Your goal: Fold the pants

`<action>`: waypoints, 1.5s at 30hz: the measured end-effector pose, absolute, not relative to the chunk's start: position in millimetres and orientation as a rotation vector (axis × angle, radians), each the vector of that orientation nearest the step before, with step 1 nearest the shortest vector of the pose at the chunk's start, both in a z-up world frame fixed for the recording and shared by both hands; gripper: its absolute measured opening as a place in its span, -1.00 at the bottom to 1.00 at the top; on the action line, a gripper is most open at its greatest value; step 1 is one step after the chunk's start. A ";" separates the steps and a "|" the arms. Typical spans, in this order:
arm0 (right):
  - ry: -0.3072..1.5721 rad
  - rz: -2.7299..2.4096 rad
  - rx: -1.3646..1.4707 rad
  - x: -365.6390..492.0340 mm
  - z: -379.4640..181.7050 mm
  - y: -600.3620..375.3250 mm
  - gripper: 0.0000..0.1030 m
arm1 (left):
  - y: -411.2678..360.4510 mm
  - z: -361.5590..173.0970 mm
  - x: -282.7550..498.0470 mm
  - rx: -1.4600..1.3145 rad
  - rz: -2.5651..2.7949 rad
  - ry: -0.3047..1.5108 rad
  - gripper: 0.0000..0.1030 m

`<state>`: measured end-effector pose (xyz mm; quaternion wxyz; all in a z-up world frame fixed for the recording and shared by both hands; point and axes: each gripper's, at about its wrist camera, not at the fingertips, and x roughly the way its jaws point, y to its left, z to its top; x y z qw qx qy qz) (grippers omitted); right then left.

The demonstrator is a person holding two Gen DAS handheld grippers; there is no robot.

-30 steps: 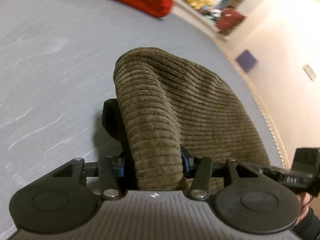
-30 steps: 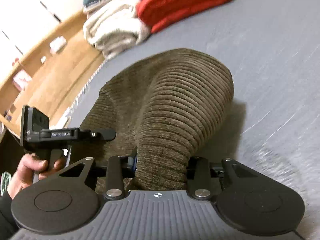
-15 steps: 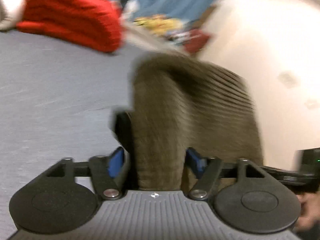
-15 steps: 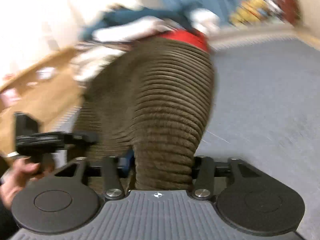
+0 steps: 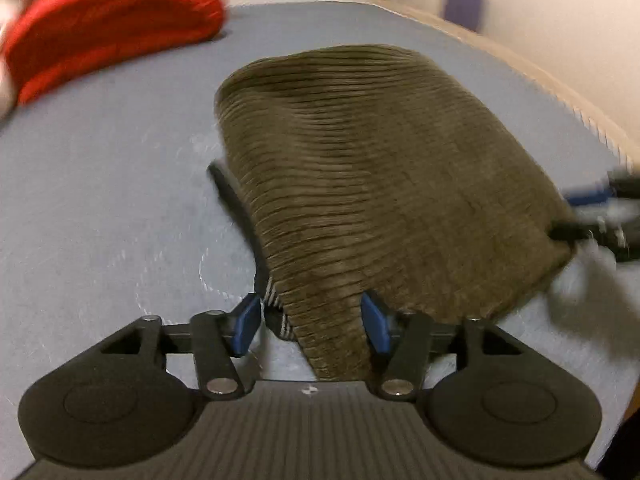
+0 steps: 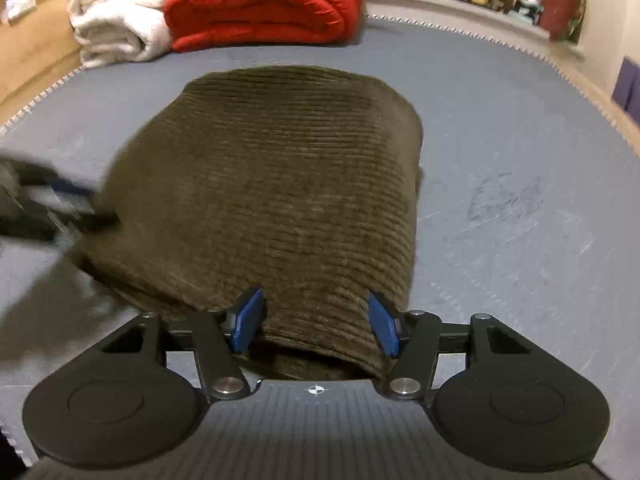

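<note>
On grey mat [image 6: 520, 128]: ribbed olive corduroy pants [image 6: 272, 184], folded slab; L gripper [image 5: 312, 326] & R gripper [image 6: 316, 326] fingers wide.

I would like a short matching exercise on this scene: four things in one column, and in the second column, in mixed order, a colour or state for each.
Things:
1. pants
2. duvet
3. towel
4. right gripper

Colours or states:
a. white, rolled
b. open
c. red, folded
d. olive corduroy, folded on the mat

Pairs: 1-d, 2-c, 3-a, 4-b
</note>
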<state>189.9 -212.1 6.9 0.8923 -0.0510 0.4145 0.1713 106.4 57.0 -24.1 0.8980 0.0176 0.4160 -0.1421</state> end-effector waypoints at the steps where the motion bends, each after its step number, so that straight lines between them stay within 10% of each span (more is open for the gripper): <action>1: 0.865 0.349 -0.107 190.8 8.8 -212.7 0.16 | 58.9 -21.1 105.5 0.012 -0.287 0.861 0.21; 18: 0.683 0.102 0.152 116.2 80.5 -237.0 0.67 | 50.8 87.7 57.1 -0.098 0.003 0.624 1.00; 29: 0.444 0.166 0.083 40.8 79.1 -202.8 0.91 | -1.4 58.2 16.4 -0.123 -0.035 0.593 0.99; 45: 0.608 0.061 0.068 79.1 33.3 -210.7 0.98 | -10.6 13.1 65.8 -0.146 0.029 0.753 0.99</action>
